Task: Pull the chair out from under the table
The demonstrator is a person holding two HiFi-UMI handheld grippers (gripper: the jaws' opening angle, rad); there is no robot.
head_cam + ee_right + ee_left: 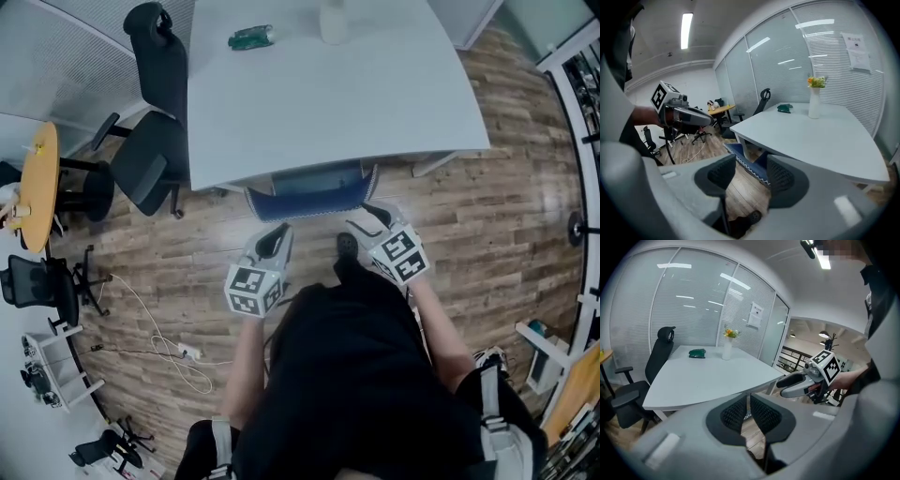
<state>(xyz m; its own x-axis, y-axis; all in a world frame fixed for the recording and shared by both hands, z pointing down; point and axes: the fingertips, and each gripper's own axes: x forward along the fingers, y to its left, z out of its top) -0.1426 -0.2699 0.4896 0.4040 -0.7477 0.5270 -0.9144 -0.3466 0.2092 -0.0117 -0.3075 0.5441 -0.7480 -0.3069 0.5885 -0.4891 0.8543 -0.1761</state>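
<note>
Blue fabric chair with white-trimmed backrest (305,194) tucked under pale grey rectangular table (328,112), only back edge showing. Right gripper (367,218) jaws wide apart, empty, aimed at backrest, likely readying grasp. Left gripper (276,236) jaws pressed together, nothing held, hovers near backrest.

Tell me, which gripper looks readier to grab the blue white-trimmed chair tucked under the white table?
Probably the right. The right gripper has its jaws apart, with the blue white-trimmed chair straight ahead of them; the left gripper is shut and empty, so it must open first.
</note>
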